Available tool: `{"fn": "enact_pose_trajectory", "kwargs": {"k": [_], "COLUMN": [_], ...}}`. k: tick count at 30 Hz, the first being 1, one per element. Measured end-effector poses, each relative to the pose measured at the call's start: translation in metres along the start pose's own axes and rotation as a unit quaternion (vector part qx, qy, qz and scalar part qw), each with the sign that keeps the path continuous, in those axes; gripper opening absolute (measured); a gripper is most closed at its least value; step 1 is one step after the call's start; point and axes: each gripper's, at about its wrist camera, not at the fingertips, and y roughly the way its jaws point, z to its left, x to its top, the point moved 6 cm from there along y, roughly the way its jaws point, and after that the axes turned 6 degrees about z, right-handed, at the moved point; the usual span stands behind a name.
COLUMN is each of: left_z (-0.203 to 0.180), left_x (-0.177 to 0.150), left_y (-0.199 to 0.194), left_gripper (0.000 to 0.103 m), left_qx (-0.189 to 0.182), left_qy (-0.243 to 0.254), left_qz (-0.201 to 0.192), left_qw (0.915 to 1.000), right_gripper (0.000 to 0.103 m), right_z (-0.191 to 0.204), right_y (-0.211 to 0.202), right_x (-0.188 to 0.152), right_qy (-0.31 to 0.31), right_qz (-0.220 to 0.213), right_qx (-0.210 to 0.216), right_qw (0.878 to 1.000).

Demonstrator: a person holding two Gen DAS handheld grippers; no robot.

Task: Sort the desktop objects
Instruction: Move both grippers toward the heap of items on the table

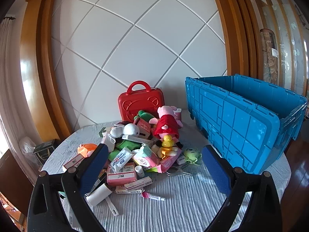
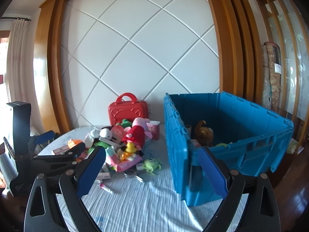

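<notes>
Two pairs of tongs, both spread wide and holding nothing, over a cluttered surface.

We hold the left tongs (image 1: 154,171) above the near edge of the surface (image 1: 173,203), jaws apart, facing a heap of toys and small boxes near its middle; the right tongs (image 2: 152,171) hang likewise parted, nearer the blue crate (image 2: 241,154). In the heap we see a pink pig plush (image 1: 167,119) in a red dress, a yellow duck (image 1: 167,141) just in front of it, a white plush (image 1: 127,130) to its left and a green one-eyed toy (image 1: 191,154) at the heap's right side. A red case (image 1: 141,102) stands upright at the far edge, touching the heap. The crate sits on the right side of the surface, open, with a brown plush (image 2: 203,133) inside it.
</notes>
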Motion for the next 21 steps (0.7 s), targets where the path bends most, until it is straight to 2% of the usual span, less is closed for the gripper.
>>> {"fn": "enact_pose_trajectory", "kwargs": {"k": [9,15,21], "left_z": [0.082,0.138,0.168], "left_x": [-0.012,-0.033,-0.053], "left_y": [0.027,0.049,0.075], "left_gripper": [0.099,0.099,0.099], "left_qx": [0.023,0.039,0.037], "left_qy": [0.022,0.032,0.036], "left_qz": [-0.004,0.016,0.033], "left_qw": [0.9995,0.9986,0.9981], "right_gripper": [0.1,0.1,0.1], "right_z": [0.061,0.107,0.136], "right_y": [0.038,0.069,0.096], "right_x": [0.011,-0.001,-0.018], "right_qy": [0.013,0.014,0.014], "right_qz": [0.001,0.024,0.05], "right_qx": [0.0,0.006,0.009], "right_qw": [1.0,1.0,0.999]}}
